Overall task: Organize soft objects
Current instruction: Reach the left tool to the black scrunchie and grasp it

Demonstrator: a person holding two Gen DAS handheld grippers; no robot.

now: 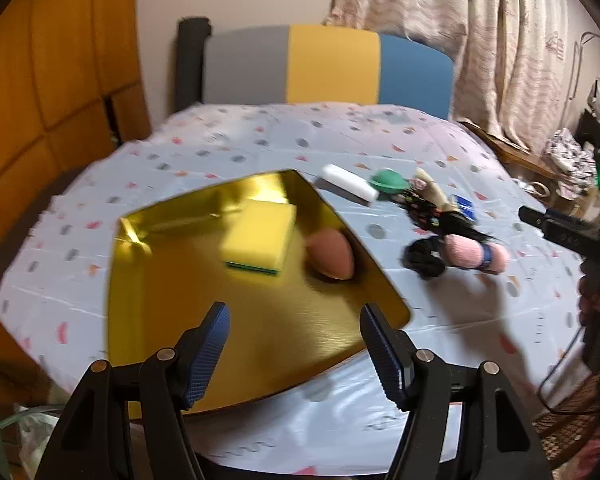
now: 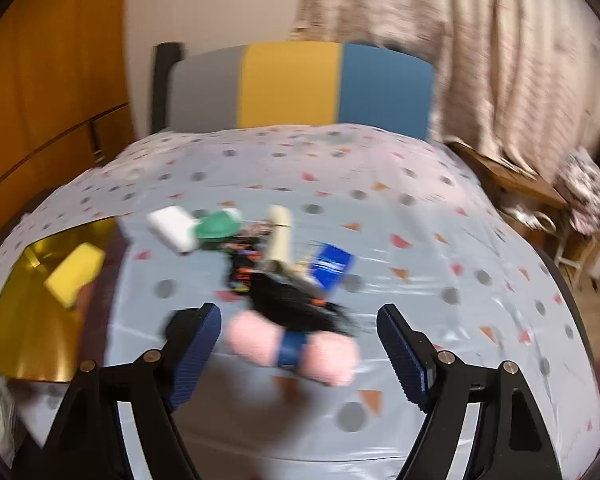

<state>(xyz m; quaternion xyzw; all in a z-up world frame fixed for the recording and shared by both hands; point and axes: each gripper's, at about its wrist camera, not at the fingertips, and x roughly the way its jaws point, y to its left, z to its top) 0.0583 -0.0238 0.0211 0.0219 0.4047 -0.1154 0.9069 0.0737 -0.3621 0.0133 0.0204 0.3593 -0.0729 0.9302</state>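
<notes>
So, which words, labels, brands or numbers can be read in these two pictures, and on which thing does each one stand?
None can be read.
Blue packet: white marks across it, too blurred to read.
Blue band on the pink yarn: no print can be made out.
Black patterned item: coloured specks, too small to tell.
Tablecloth: faint dark marks at the near edge, not legible.

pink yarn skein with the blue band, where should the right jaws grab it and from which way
Probably at the blue band around the middle of the pink yarn skein, coming down from above and the near side. The skein lies flat on the table cover, long axis across the open right gripper, so the jaws would close across its narrow waist, clear of the black tangle behind.
</notes>
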